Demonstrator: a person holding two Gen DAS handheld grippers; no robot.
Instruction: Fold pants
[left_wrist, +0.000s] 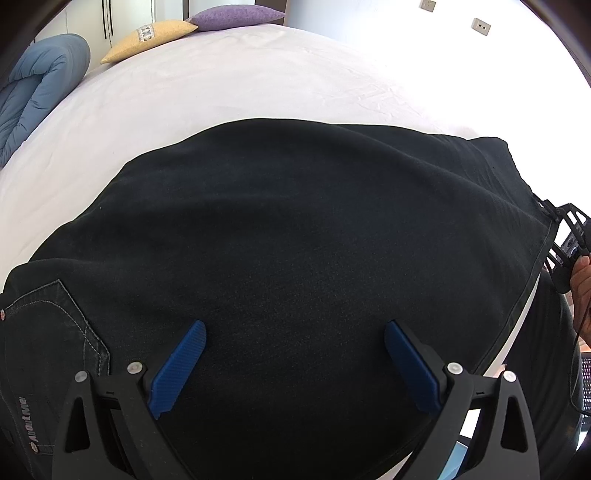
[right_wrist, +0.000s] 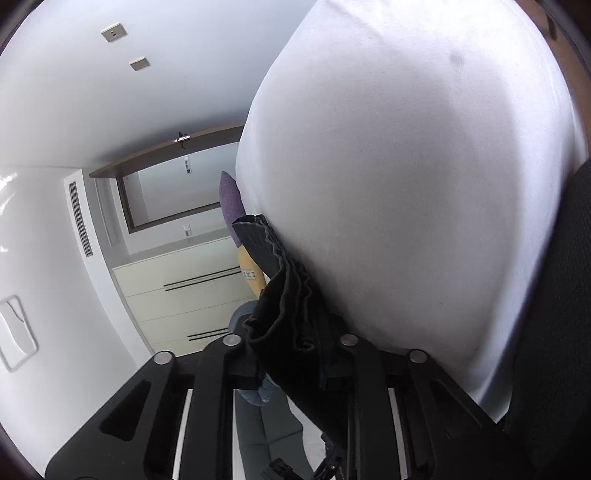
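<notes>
I see the black pants (left_wrist: 295, 240) lying flat on the white bed (left_wrist: 221, 92). My left gripper (left_wrist: 295, 341) hangs wide open above them (touching nothing). My right gripper (right_wrist: 291, 354) pinches their bunched edge.

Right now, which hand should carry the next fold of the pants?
Right. The right gripper is clamped on the hem of the pants; the left gripper hovers over them, jaws open, holding nothing.
</notes>
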